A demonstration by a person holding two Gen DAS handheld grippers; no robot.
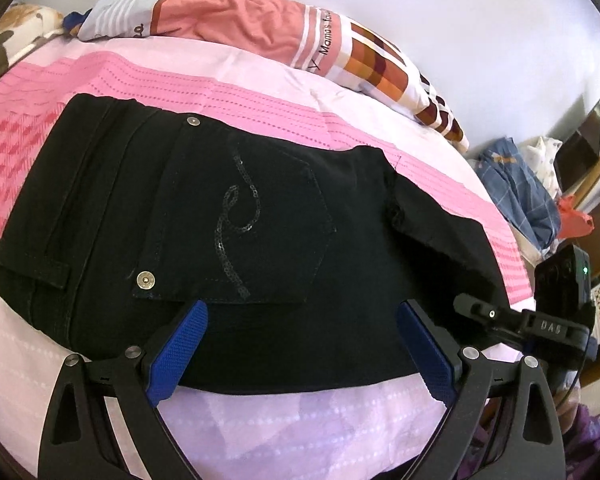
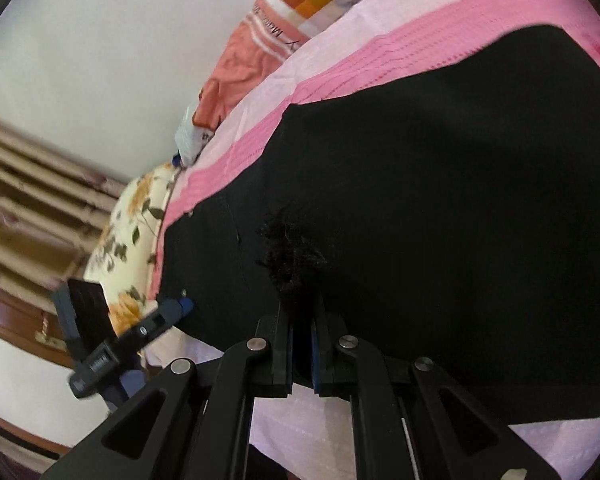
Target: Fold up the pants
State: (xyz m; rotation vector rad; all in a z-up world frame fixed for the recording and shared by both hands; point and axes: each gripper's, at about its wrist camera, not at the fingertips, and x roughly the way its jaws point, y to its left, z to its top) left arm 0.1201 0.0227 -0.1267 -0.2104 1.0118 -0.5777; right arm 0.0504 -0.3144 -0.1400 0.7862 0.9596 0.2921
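Black denim fills the middle of both views — the pants (image 1: 236, 216) lie folded on the pink bedspread (image 1: 148, 76), back pocket (image 1: 240, 216) with its sequin swirl facing up. The left gripper (image 1: 300, 344) hovers at the pants' near edge, blue pads (image 1: 180, 348) spread wide, holding nothing. The right gripper (image 2: 300, 336) is pressed together, pinching a frayed hem of the pants (image 2: 420, 200) at the lower middle of its frame. A rumpled orange quilt (image 1: 236, 20) sits along the top of the left view.
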